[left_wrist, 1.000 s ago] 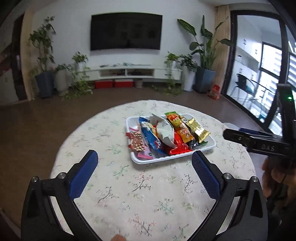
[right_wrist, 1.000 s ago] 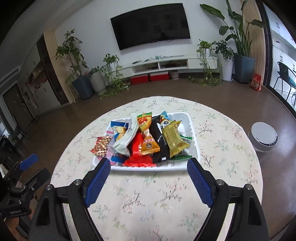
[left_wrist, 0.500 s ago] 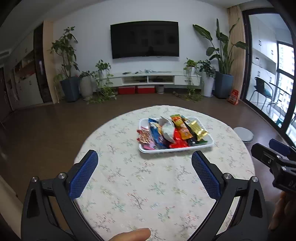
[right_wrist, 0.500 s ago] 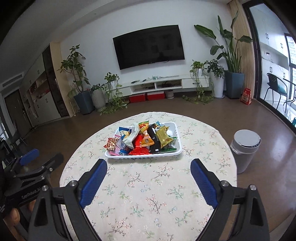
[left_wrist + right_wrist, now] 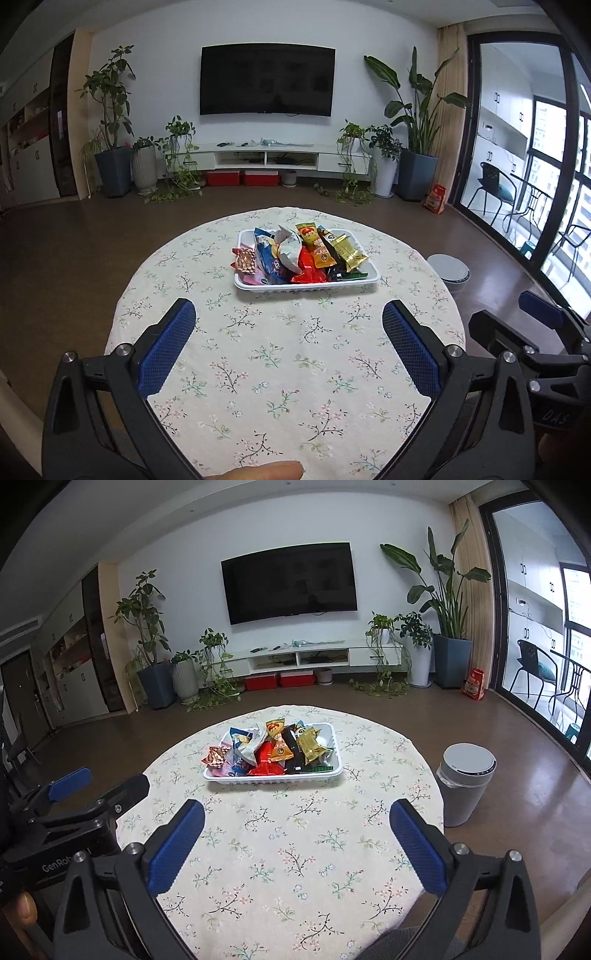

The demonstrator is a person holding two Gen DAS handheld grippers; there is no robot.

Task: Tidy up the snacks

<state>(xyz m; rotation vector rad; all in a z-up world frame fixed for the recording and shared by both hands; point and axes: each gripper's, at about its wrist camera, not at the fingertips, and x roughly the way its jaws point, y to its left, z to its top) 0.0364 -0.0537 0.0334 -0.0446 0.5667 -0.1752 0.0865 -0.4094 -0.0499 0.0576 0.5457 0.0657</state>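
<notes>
A white tray [image 5: 258, 288] [image 5: 325, 773] heaped with several colourful snack packets [image 5: 299, 254] [image 5: 273, 749] sits on a round table with a flowered cloth [image 5: 288, 369] [image 5: 295, 849]. Both grippers hover over the table's near side, well short of the tray. My left gripper [image 5: 288, 314] stands open with nothing between its blue pads. My right gripper [image 5: 297, 808] is wide and its jaws are still opening, with only tablecloth between them. Each gripper appears at the edge of the other's view: the right one [image 5: 532, 325], the left one [image 5: 96, 782].
A grey lidded bin [image 5: 465, 782] [image 5: 448, 271] stands on the floor just right of the table. Beyond are a wall TV [image 5: 267, 81], a low white console, potted plants and glass doors at the right. A fingertip [image 5: 258, 470] shows at the bottom.
Both grippers have pulled back from the tray and risen, so it looks smaller and farther away. The right gripper's jaws have spread wider.
</notes>
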